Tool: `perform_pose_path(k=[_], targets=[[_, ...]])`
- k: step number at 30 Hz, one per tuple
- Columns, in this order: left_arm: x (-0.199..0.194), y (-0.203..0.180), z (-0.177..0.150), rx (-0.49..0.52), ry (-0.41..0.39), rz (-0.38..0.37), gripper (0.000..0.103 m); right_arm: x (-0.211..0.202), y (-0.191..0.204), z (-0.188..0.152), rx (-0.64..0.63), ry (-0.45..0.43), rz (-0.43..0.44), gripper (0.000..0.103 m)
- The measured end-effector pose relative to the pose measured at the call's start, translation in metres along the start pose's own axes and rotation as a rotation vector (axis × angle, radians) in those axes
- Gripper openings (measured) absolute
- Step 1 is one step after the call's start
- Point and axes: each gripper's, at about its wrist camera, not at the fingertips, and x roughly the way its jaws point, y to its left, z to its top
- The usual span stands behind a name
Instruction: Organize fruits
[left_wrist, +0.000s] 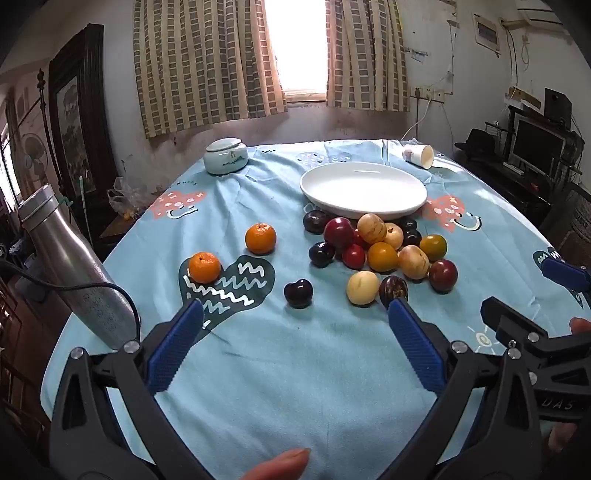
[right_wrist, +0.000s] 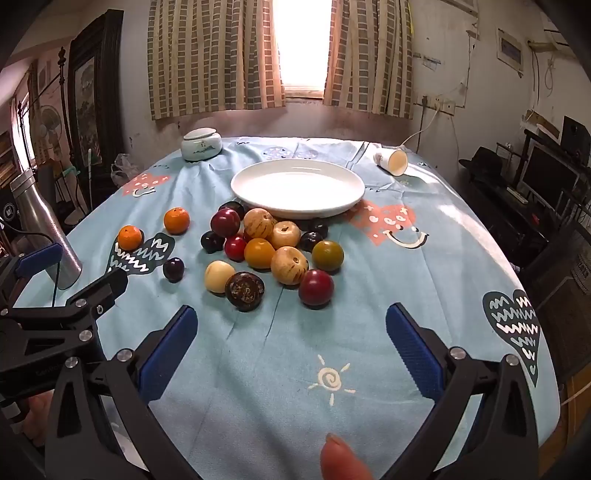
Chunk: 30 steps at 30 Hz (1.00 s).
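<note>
Both jaws spread, empty; fruit pile (right_wrist: 273, 247) ahead, untouched.

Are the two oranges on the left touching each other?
Apart. The left wrist view shows blue tablecloth plainly between the near orange and the far orange; the right wrist view agrees.

A white oval plate (right_wrist: 297, 188) lies empty toward the far edge of the counter. Touching its near rim, a heap of fruit (right_wrist: 273, 245) spreads out: dark plums, red plums, pale yellow and orange ones. Two tangerines (left_wrist: 260, 238) and one dark plum (left_wrist: 298, 293) lie apart toward the left edge.
</note>
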Motion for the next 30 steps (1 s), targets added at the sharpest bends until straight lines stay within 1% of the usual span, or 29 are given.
perform_pose_path(k=[7, 8, 30], targets=[[0.0002, 0.0001, 0.0000, -0.002, 0.002, -0.001, 0.101, -0.0028, 0.0033, 0.0063, 0.000, 0.001, 0.000, 0.102], [0.0001, 0.0001, 0.0000, -0.002, 0.002, -0.002, 0.101, 0.0010, 0.0004, -0.0002, 0.000, 0.001, 0.000, 0.102], [0.0006, 0.0006, 0.0002, -0.005, 0.010, -0.003, 0.101, 0.0024, 0.0010, 0.0007, -0.001, 0.004, -0.001, 0.102]])
